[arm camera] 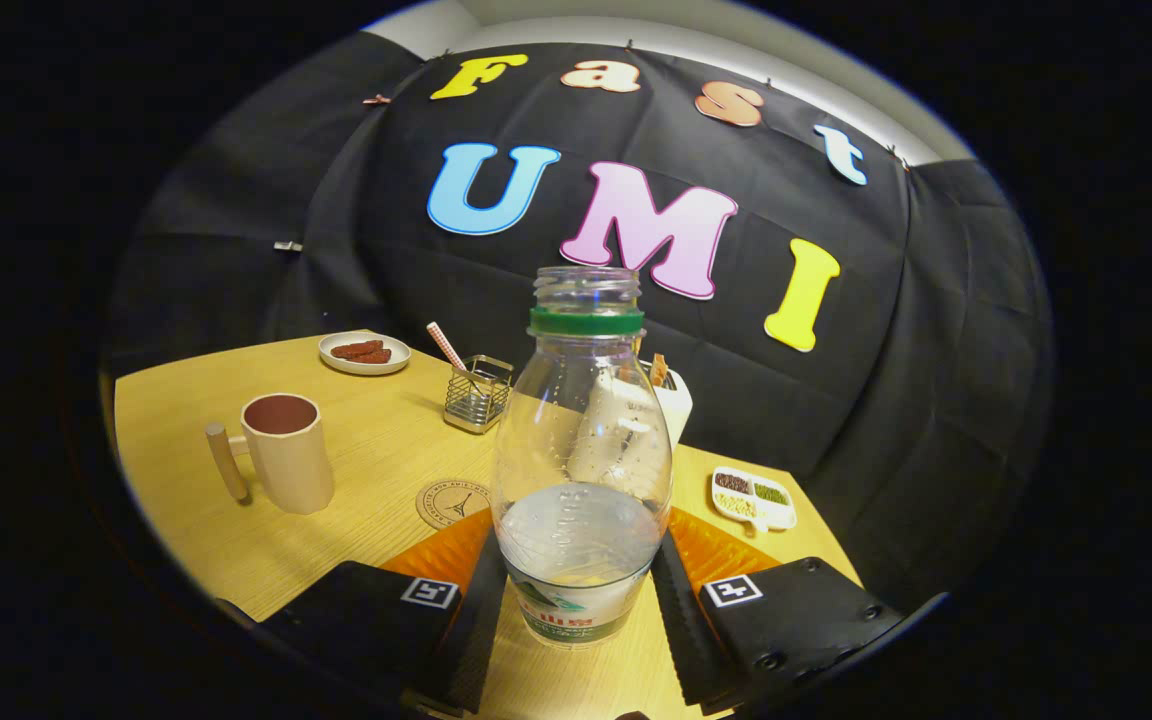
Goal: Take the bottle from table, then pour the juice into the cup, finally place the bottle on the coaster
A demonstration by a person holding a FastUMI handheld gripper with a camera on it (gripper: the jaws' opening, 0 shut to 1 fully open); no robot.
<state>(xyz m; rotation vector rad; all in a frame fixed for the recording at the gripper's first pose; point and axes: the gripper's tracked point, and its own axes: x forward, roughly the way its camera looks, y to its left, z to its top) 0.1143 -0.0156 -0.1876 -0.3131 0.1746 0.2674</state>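
Two black ribbed fingers (476, 620) of the hand-held gripper (576, 620) sit nearest our lens, one on each side of the single clear plastic bottle (581, 450). We note both pads lying against the bottle's lower body, so the gripper is closed onto it. Whether the bottle's base rests on the light wooden table (356, 450) or is lifted just off it, we cannot tell.

Bottle: upright, uncapped, one green ring at the neck, pale liquid filling roughly its lower third, a printed label band at the bottom.

Taking the bottle as our landmark, we count:
- One round cork-coloured coaster (451, 502), flat on the table just left of the bottle's base, bare.
- One beige mug with a wooden peg handle (281, 452), further left of the bottle, upright, dark reddish inside, well apart from the coaster.
- One small wire mesh holder (477, 393), behind and left of the bottle, one striped straw (445, 346) leaning out.
- One white round plate (365, 353) with reddish-brown pieces, far behind and left.
- One white divided tray (754, 498) holding three kinds of small grains, to the right.
- One white container (677, 402), partly hidden behind the bottle.
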